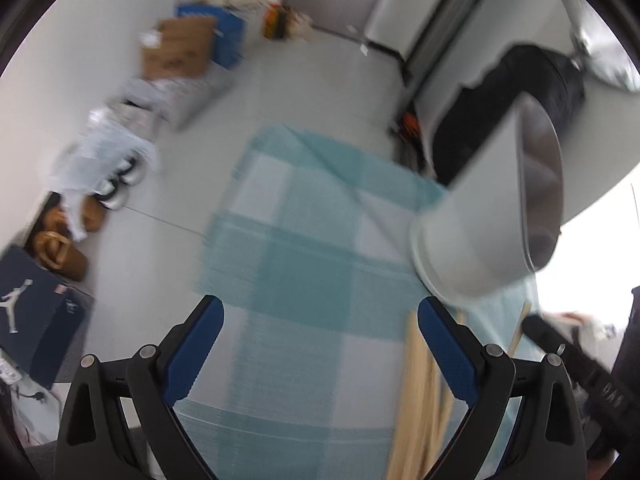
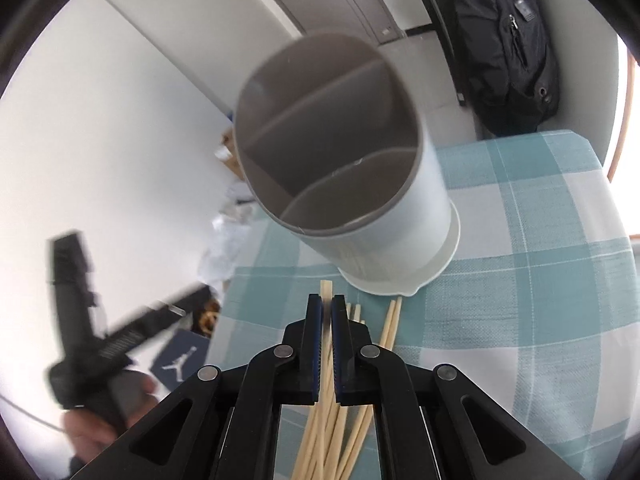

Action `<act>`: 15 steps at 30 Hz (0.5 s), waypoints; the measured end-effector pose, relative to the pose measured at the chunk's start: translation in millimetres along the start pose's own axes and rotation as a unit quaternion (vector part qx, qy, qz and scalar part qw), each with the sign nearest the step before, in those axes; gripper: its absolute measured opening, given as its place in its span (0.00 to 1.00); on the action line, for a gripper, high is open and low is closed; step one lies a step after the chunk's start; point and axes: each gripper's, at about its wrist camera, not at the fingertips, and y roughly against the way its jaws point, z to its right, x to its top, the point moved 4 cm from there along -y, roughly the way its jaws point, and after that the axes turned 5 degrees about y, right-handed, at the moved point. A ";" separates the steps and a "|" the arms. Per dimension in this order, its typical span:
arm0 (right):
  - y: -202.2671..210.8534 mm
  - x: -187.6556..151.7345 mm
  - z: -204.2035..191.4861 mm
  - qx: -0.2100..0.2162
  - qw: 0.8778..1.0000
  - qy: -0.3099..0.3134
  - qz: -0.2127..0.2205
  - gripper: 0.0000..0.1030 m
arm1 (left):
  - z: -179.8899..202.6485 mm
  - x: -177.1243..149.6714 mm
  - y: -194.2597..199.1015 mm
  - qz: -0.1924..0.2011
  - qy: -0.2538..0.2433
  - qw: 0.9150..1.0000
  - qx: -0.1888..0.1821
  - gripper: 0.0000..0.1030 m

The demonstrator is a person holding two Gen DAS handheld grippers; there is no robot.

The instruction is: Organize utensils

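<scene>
The chopsticks (image 2: 340, 432) lie in a loose bundle on the checked cloth (image 2: 520, 280), their long axis running away from me toward the holder (image 2: 360, 184), tips fanned slightly just short of its base. The holder stands upright on the cloth, a pale cylinder with a grey inside split by a curved divider into compartments.

My right claw (image 2: 326, 312) is closed on one chopstick (image 2: 326, 292): it runs straight along the line of the jaws, its squared tip poking out beyond them toward the holder, the rest trailing back under the claw over the bundle.

My left claw (image 1: 320, 320) stands wide open with nothing between its blue pads (image 1: 444, 344), over bare cloth; the chopsticks lie just under and beside its right finger, the holder further out on that side.

The cloth covers a small table. Around it are a white floor, cardboard boxes (image 1: 176, 48), a shoebox (image 1: 36, 312) and a black backpack (image 2: 508, 40).
</scene>
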 end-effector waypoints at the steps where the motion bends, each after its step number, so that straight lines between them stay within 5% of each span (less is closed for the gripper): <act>1: 3.4 2.3 2.3 0.003 1.000 -0.003 0.003 0.03 | 5.2 -3.9 -4.5 -0.013 -0.007 1.000 -0.005 0.92; 6: 13.3 5.2 12.7 0.023 0.999 -0.020 0.023 0.03 | 33.1 -18.9 -23.2 -0.051 -0.059 0.997 0.007 0.92; 15: 37.6 -0.9 31.7 0.051 0.997 -0.032 0.054 0.03 | 44.5 -26.3 -38.8 -0.079 -0.072 0.994 0.022 0.70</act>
